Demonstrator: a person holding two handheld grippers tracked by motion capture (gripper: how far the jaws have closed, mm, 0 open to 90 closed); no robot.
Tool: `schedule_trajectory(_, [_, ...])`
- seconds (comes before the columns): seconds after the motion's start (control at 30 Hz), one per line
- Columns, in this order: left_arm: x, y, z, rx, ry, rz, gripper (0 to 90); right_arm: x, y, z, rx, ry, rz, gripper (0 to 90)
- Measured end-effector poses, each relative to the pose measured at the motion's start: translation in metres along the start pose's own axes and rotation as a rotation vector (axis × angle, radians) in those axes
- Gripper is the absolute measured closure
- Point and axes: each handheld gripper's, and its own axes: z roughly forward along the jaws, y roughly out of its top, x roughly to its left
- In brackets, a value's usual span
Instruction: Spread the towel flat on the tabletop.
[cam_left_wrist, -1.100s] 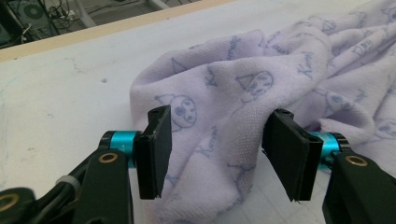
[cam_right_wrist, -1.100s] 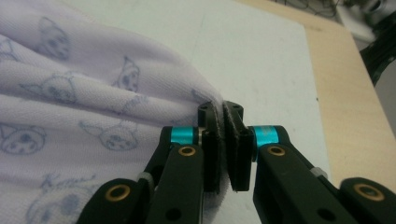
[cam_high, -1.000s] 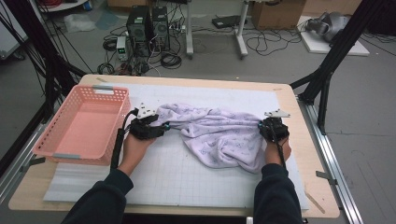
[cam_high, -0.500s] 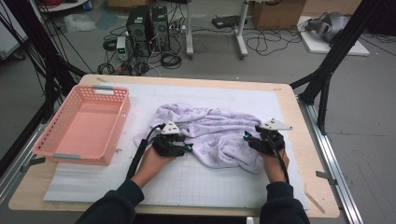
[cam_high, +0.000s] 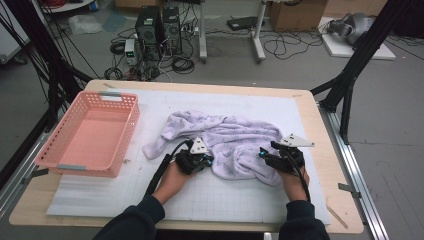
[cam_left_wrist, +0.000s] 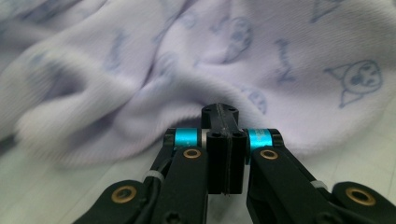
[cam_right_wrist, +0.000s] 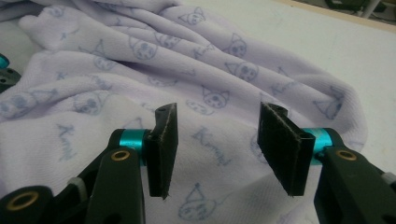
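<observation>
A lilac garment (cam_high: 225, 137) printed with little cat faces lies crumpled on the white mat (cam_high: 200, 200). My left gripper (cam_high: 207, 161) sits at its near left edge. In the left gripper view its jaws have just closed, and the left gripper (cam_left_wrist: 219, 109) is shut with its tips pinching the garment's hem (cam_left_wrist: 140, 70). My right gripper (cam_high: 263, 155) is at the near right side of the cloth. Its jaws opened a moment ago, and the right gripper (cam_right_wrist: 219, 130) now stands open just over the fabric (cam_right_wrist: 210, 60), its pads not pressing on it.
A pink plastic basket (cam_high: 80, 167) stands on the left of the table, a hand's width from the garment's loose sleeve (cam_high: 152, 148). Bare mat lies in front of both hands. The table's right edge (cam_high: 330, 165) is close to my right hand.
Both hands have come nearer to the person, the left one also moving right along the cloth. The left jaws have closed at the hem. The right jaws have opened.
</observation>
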Motion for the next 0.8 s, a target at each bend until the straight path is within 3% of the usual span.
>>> schedule_trajectory(0.07, [0.010, -0.007, -0.013, -0.017, 0.001, -0.038, 89.8, 0.001, 0.000, 0.000, 0.002, 0.009, -0.006, 47.2])
schedule_trajectory(0.23, [0.042, -0.030, -0.060, -0.123, 0.046, -0.137, 89.9, 0.006, 0.000, 0.005, 0.023, 0.029, -0.028, 47.1])
schedule_trajectory(0.33, [0.054, -0.041, -0.083, -0.155, 0.073, -0.171, 89.8, 0.009, 0.000, 0.008, 0.033, 0.044, -0.036, 47.1])
schedule_trajectory(0.4, [0.056, -0.046, -0.088, -0.165, 0.064, -0.195, 89.8, 0.011, 0.000, 0.011, 0.042, 0.057, -0.043, 47.1])
schedule_trajectory(0.47, [0.053, -0.047, -0.085, -0.161, 0.050, -0.204, 89.4, 0.013, 0.000, 0.014, 0.051, 0.057, -0.054, 47.1])
schedule_trajectory(0.6, [0.043, -0.040, -0.060, -0.147, 0.006, -0.230, 70.7, 0.014, 0.002, 0.014, 0.040, 0.049, -0.049, 46.4])
schedule_trajectory(0.7, [0.032, -0.031, -0.039, -0.133, -0.016, -0.216, 61.6, 0.012, 0.001, 0.012, 0.032, 0.043, -0.038, 45.7])
schedule_trajectory(0.8, [0.020, -0.018, -0.019, -0.057, -0.028, -0.165, 53.8, 0.008, 0.000, 0.010, 0.028, 0.037, -0.023, 45.5])
